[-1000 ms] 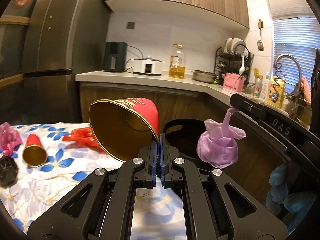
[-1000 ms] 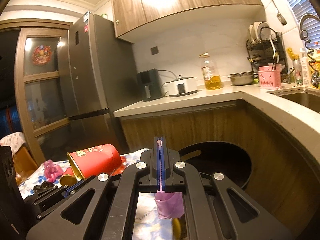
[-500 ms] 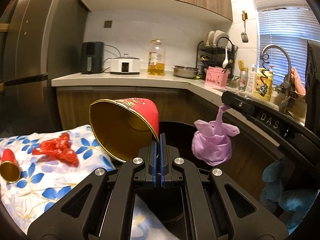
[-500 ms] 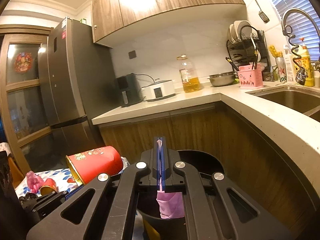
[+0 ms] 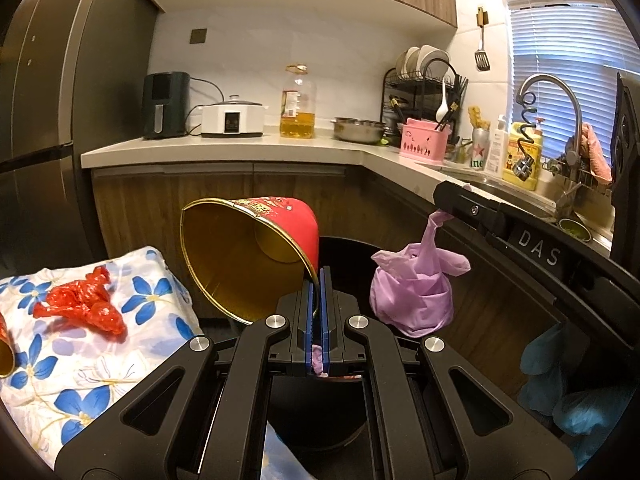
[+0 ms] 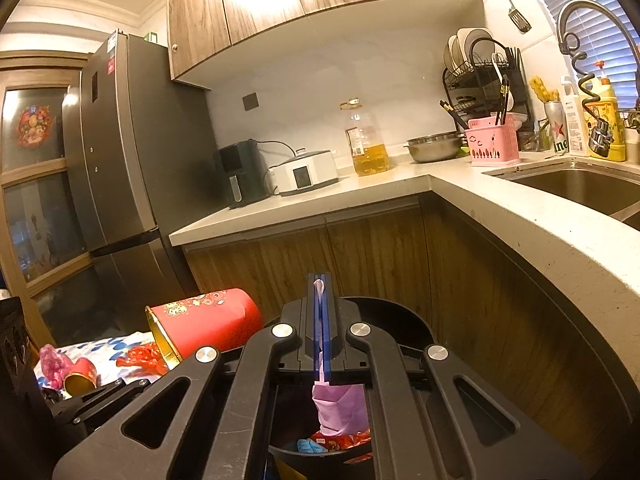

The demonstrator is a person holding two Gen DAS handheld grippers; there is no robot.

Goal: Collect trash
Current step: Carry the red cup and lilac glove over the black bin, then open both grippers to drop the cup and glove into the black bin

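Our left gripper (image 5: 319,280) had its jaws pinched tight on the gold rim of a big red paper cup (image 5: 256,256), which stuck up and off to the left of the jaws with its gold inside facing the camera. There was also a scrap of something lilac showing low between the blue pads (image 5: 308,320), couldn't tell what exactly.

Our right gripper (image 6: 321,292) was clamped down on the twisted neck of a small purple plastic bag (image 6: 340,408); a bit of the neck poked out at the jaw tips and the bag itself dangled below the jaws. In the left wrist view the same bag (image 5: 414,292) hung just right of the left jaws.

Directly under both sets of jaws sat the black trash bin (image 6: 408,320), with some red and blue trash already at the bottom.

To the left of the jaws, on a blue-flowered tablecloth (image 5: 80,360), we still had a crumpled red wrapper (image 5: 82,306) and a small red cup (image 6: 80,376) lying on its side, plus a pink crumpled bag (image 6: 51,362) next to it.

Further out ahead was the kitchen counter (image 5: 240,148) with an oil bottle (image 5: 298,104) on it, and the sink (image 6: 580,188) off to the right.
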